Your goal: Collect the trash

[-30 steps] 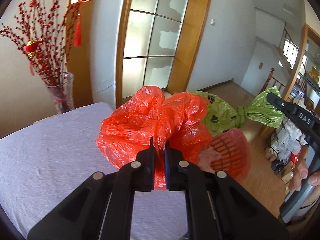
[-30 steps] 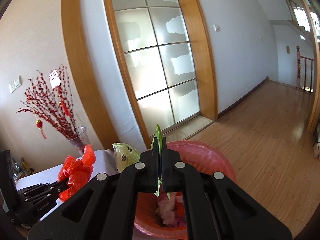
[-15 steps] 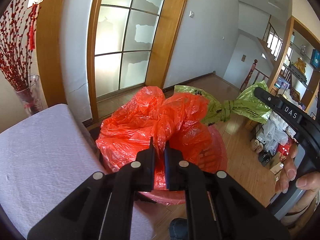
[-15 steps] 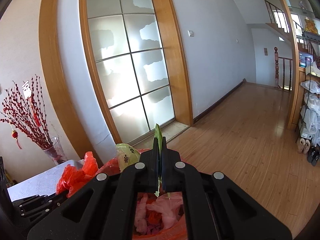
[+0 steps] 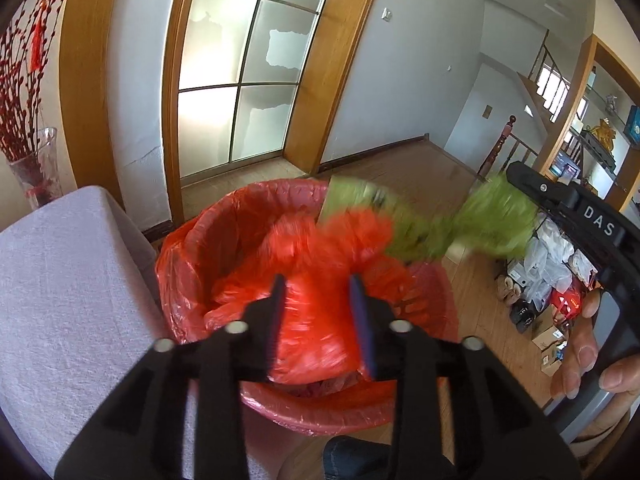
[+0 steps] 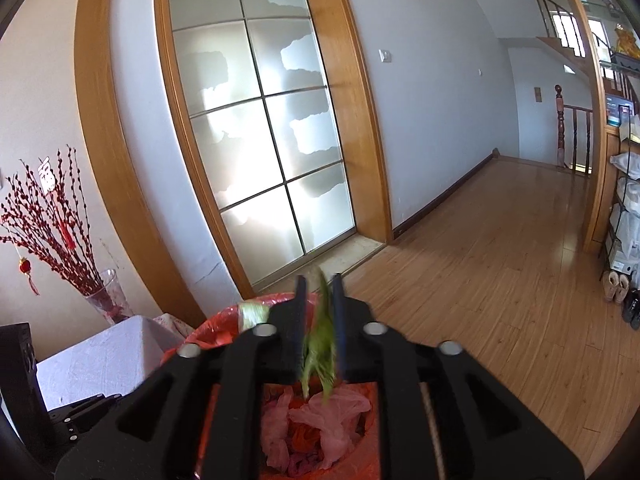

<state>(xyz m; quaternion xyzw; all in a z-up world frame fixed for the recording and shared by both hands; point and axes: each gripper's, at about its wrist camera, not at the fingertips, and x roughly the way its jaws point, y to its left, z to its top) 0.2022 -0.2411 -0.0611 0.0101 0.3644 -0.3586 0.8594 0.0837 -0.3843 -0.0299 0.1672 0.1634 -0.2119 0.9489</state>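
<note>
Both jaws are opening over the lined red bin (image 5: 192,248), so the red bag (image 5: 316,280) and green bag (image 5: 492,220) drop in, neither pressed.

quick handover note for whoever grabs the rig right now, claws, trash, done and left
Left claw: jaws opening, red plastic bag loose between the pads, dropping into the red-lined bin.
Right claw: jaws opening, green bag slipping out between the pads, over the same bin.
Done: both bags brought over the bin beside the cloth-covered table and let go.
Left: confirm both land inside, then look for more trash; none shows on the visible part of the table.
</note>
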